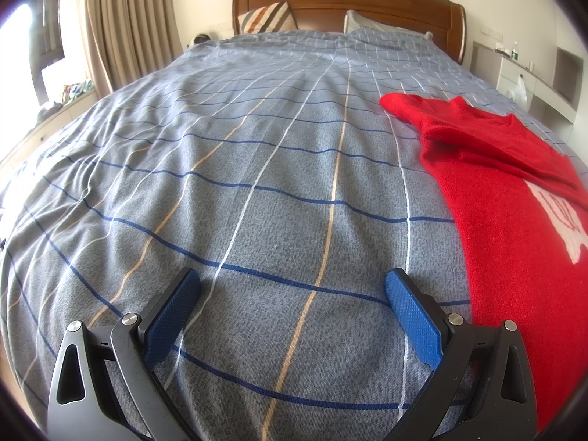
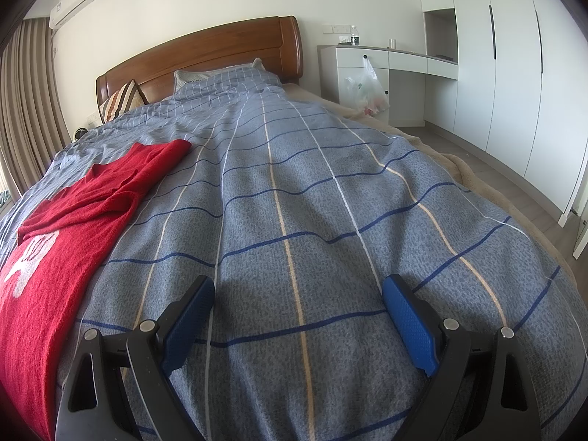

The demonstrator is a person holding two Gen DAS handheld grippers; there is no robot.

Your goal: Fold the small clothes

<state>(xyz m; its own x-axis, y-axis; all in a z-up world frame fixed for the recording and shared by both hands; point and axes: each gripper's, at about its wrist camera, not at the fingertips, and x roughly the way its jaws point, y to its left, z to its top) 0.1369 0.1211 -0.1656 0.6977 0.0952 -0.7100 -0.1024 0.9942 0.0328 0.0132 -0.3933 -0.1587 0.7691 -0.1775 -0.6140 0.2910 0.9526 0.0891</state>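
Note:
A red knitted sweater (image 1: 507, 198) with a white motif lies flat on the blue-grey checked bedcover (image 1: 257, 169), its sleeves folded across the chest. In the left wrist view it fills the right side, just right of my left gripper (image 1: 292, 286), which stands open over bare bedcover. In the right wrist view the same sweater (image 2: 66, 228) lies at the left, beside my right gripper (image 2: 297, 290), also open with nothing between its blue pads (image 2: 408, 316). Neither gripper touches the sweater.
A wooden headboard (image 1: 349, 3) and pillows (image 1: 266, 16) stand at the far end of the bed. Curtains (image 1: 125, 25) hang at the left. A white desk unit (image 2: 389, 62) with a hanging plastic bag (image 2: 367, 88) and wardrobes (image 2: 507, 58) stand to the right, beyond the bed's edge.

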